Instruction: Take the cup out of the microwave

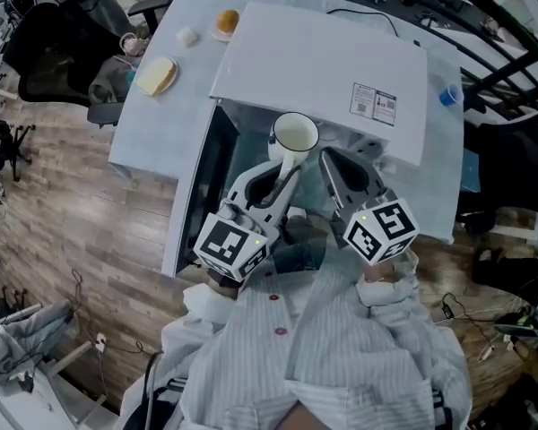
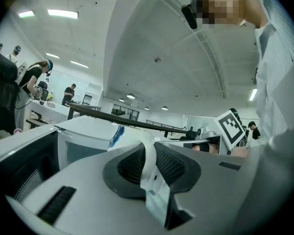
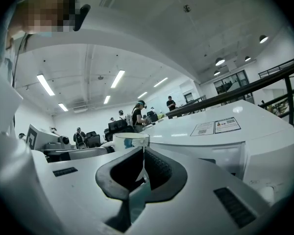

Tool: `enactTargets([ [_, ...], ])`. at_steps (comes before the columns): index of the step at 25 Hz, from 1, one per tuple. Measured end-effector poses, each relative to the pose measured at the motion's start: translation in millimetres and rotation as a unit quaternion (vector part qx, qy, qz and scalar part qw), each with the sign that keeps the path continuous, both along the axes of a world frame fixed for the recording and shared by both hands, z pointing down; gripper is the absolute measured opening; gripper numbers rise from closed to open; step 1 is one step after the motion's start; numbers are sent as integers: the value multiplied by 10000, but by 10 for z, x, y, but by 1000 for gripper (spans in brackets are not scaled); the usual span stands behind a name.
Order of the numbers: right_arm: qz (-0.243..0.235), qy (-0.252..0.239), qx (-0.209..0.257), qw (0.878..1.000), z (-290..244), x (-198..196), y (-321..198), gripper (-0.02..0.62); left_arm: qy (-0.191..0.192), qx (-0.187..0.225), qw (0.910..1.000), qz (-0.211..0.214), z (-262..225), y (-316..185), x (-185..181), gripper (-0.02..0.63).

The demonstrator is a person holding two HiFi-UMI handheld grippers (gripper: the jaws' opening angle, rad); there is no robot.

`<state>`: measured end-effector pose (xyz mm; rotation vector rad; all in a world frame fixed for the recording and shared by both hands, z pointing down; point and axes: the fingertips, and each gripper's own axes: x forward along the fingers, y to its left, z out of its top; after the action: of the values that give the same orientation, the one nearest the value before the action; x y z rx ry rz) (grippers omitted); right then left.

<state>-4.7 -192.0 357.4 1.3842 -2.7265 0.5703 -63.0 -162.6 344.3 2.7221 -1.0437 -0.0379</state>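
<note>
On the table [image 1: 148, 128], just one white microwave [image 1: 323, 70], door [image 1: 202, 182] hanging open on the left side. Right in front of its opening, one white cup [image 1: 295, 135], upright, mouth up, looking empty from the head view. Clear of the cavity. Can't really tell whether it's brushing the microwave's front edge or not.

Pinched by its handle [image 2: 149, 163] in the left gripper [image 1: 282, 167], clamped down on that thin white strip and pointing roughly level toward the oven. Just beside it, the right gripper [image 1: 332, 161], squeezed fully together with nothing in it, tipped a touch downward and aimed at the microwave front next to the cup.

Two grippers in total, each with a marker cube [image 1: 234, 245] at the back, both held out in front of a striped shirt [image 1: 341, 348].

Further back on the table, three food-looking bits: a yellowish slice [image 1: 157, 76], a small white lump [image 1: 187, 36] and an orange-brown bun [image 1: 226, 21]. Also one small blue thing [image 1: 448, 96] out past the microwave's far right corner, too tiny to make out.
</note>
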Motion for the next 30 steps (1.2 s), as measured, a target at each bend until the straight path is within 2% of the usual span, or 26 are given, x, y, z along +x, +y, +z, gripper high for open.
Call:
enactTargets([
  [15,-5,-22,178,9998,-159,2,-25,37,117,176,9998,-19,-196,-72,-20,69],
  [30,-126,10,206,9997,-210,-38,7,37,119,181,9997,-64,-210,-75,-41,69],
])
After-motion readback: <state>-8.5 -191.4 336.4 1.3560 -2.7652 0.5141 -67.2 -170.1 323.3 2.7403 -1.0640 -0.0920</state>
